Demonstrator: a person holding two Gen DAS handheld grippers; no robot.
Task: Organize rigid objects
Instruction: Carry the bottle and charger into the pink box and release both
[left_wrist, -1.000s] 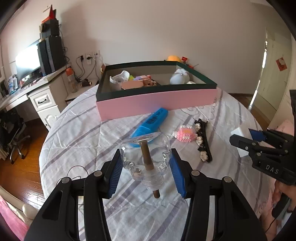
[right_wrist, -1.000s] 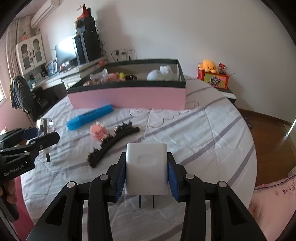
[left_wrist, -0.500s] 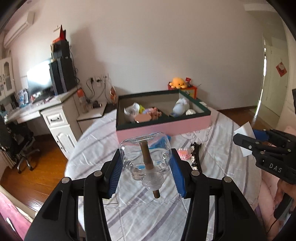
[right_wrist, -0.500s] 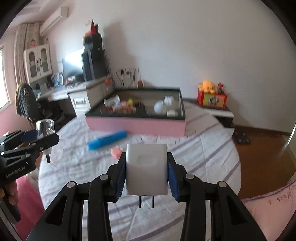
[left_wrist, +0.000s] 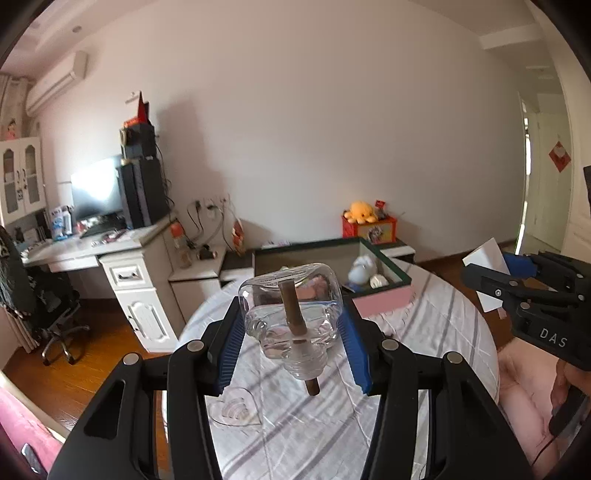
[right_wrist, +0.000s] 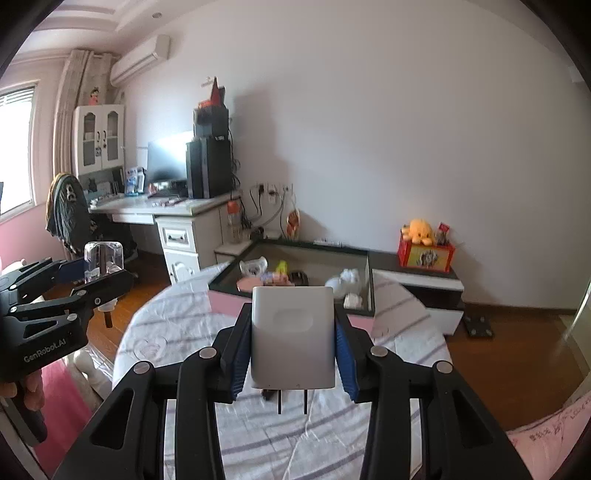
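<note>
left gripper (left_wrist: 291, 328): my jaws clamped on the clear glass bottle with brown stick (left_wrist: 290, 314)
right gripper (right_wrist: 293, 350): my jaws gripping the white plastic plug adapter (right_wrist: 293, 339)

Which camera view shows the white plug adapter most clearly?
The right wrist view. There the white plug adapter fills the centre, clamped in the right gripper, with its two prongs visible below. The left wrist view shows only a white corner of it at the right edge, behind that gripper's black fingers.
</note>
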